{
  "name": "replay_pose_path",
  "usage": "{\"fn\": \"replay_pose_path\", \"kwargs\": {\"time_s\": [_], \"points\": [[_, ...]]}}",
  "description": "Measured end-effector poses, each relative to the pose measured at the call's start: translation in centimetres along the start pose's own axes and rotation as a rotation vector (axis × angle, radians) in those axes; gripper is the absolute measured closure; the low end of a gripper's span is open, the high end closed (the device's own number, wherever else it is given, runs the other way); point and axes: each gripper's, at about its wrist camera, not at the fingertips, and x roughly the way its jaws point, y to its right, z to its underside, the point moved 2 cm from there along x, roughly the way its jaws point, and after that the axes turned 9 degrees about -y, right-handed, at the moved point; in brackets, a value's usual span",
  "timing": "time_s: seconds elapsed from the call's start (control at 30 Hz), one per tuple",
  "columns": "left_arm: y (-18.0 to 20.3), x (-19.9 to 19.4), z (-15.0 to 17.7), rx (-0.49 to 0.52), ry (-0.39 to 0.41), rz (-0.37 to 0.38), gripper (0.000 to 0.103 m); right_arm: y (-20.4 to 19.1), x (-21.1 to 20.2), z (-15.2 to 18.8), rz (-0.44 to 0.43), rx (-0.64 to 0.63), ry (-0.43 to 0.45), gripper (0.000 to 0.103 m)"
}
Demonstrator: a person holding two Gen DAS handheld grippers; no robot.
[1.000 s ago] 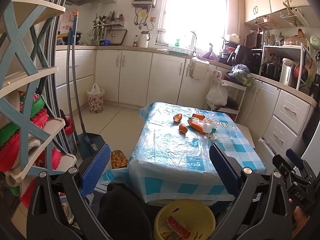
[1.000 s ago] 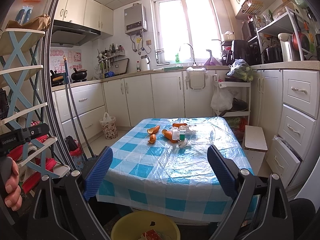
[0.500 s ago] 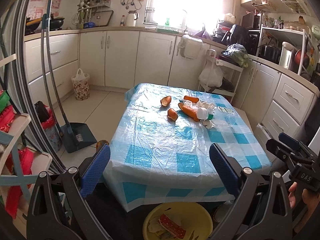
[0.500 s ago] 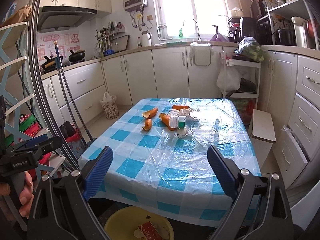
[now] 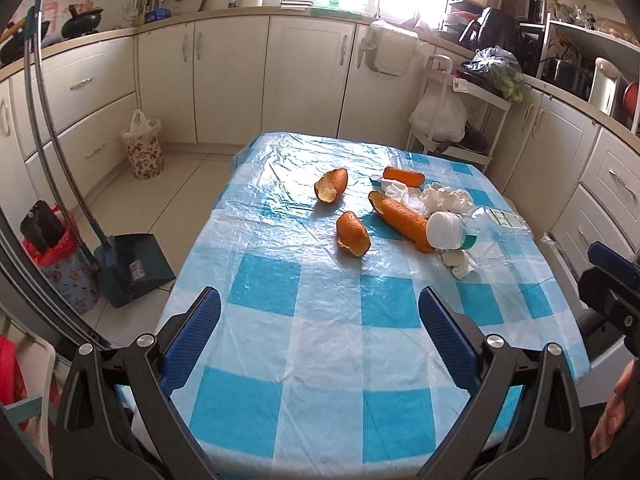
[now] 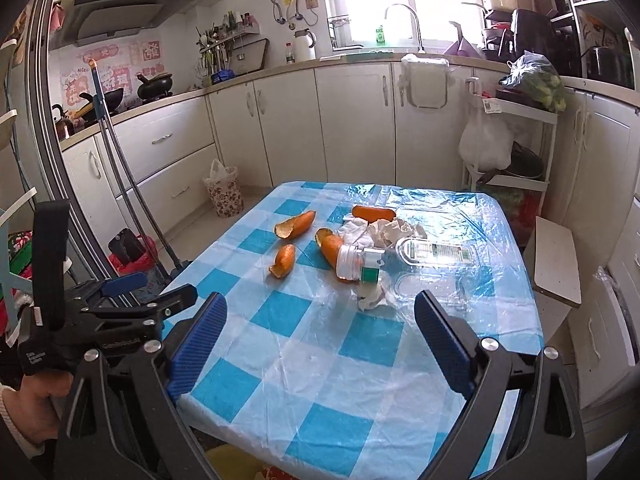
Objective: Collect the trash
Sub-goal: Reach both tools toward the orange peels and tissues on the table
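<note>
Trash lies in the middle of a table with a blue and white checked plastic cover (image 5: 320, 344) (image 6: 320, 360). Several orange peels are there: one nearest (image 5: 353, 235) (image 6: 283, 261), one curled behind it (image 5: 331, 186) (image 6: 295, 225), a long one (image 5: 402, 220) (image 6: 331, 246). A small white-capped bottle (image 5: 448, 231) (image 6: 358, 266) lies on its side among crumpled tissues (image 5: 444, 199) (image 6: 376, 229) and a clear plastic tray (image 6: 434, 254). My left gripper (image 5: 320, 330) hangs open over the table's near end. My right gripper (image 6: 321, 330) is open too, short of the bottle. Neither holds anything.
A dustpan and broom (image 5: 128, 264) lean at the left by a flowered bin (image 5: 70, 276). A small bagged waste basket (image 5: 142, 148) stands by the cabinets. A yellow bin's rim (image 6: 228, 456) peeks below the table edge. A white stool (image 6: 554, 260) sits right of the table.
Both grippers have moved forward and tipped down over the table; the trash looms larger and the yellow bin has slid nearly out of view. Both stay open.
</note>
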Motion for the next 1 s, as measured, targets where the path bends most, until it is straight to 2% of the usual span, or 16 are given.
{"fn": "replay_pose_path", "kwargs": {"time_s": [0.13,0.33,0.53,0.63,0.7,0.73,0.77,0.8,0.9,1.0], "points": [[0.5,4.2,-2.3,-0.009,-0.04,0.003,0.007,2.0,1.8,-0.8,0.017,0.025,-0.033,0.012],[2.3,8.9,-5.3,0.03,-0.082,0.001,0.007,5.8,3.8,-2.0,0.025,0.067,-0.119,0.012],[3.1,12.0,-7.0,0.048,-0.116,-0.004,0.009,7.1,6.2,-4.0,0.04,-0.067,-0.188,0.012],[3.4,13.0,-7.3,0.063,-0.14,0.004,0.023,7.9,6.8,-5.1,0.033,-0.076,-0.181,0.012],[3.5,13.6,-7.3,0.071,-0.161,0.016,0.05,8.4,7.0,-5.8,0.018,-0.049,-0.168,0.012],[3.3,13.8,-7.2,0.068,-0.176,0.031,0.057,8.5,7.0,-6.0,0.011,-0.035,-0.164,0.012],[3.2,14.0,-7.1,0.063,-0.187,0.048,0.072,8.6,7.0,-6.1,0.001,-0.023,-0.161,0.012],[3.1,14.1,-7.1,0.058,-0.192,0.063,0.078,8.5,7.0,-6.1,-0.004,-0.023,-0.162,0.012],[2.5,13.2,-6.6,0.058,-0.178,0.087,0.086,7.8,7.4,-6.0,-0.008,-0.048,-0.172,0.012],[1.4,11.9,-5.9,0.048,-0.172,0.115,0.089,7.0,7.6,-6.1,-0.026,-0.06,-0.173,0.012]]}}
